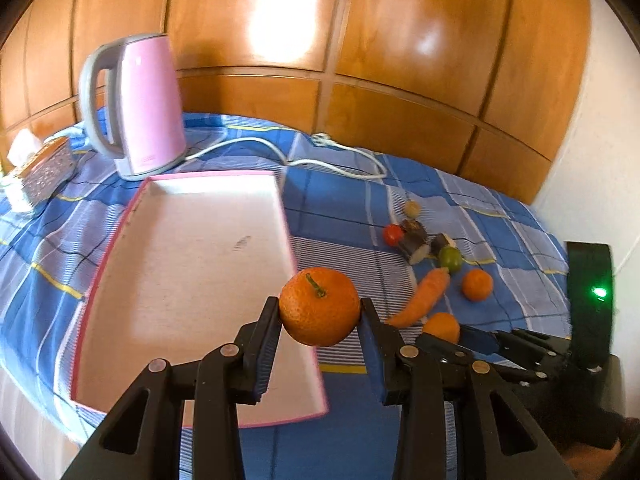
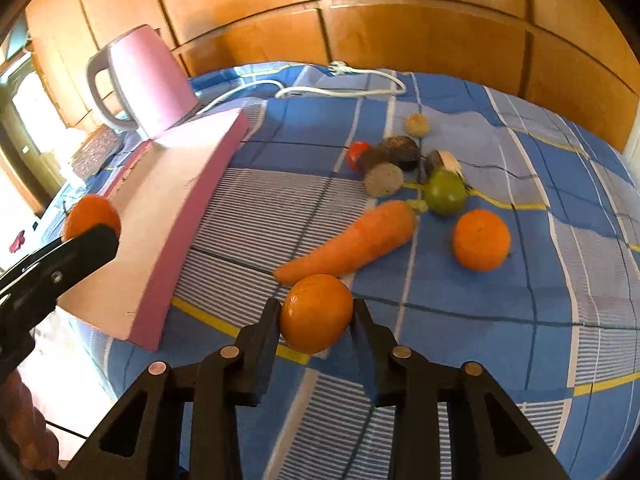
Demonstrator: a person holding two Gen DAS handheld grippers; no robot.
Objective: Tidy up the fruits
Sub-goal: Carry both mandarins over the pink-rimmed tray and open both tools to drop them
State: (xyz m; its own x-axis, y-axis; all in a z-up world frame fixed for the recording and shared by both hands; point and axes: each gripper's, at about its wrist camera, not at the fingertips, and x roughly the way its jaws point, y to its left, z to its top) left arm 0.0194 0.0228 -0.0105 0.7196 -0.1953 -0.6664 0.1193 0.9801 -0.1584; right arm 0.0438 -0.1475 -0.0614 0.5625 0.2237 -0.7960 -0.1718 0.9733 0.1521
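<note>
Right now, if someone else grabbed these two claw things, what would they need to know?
Left gripper: shut on an orange, held over the pink tray's near right edge.
Right gripper: shut on a second orange, near the carrot.
Tray: nothing in it yet.
On the cloth: third orange, carrot, green fruit, red fruit, some dark pieces.
Left: set down both oranges in the tray, then fetch the remaining fruit.

kettle (image 1: 136,108) behind tray (image 1: 120,248), carrot (image 2: 352,242) right of tray
</note>
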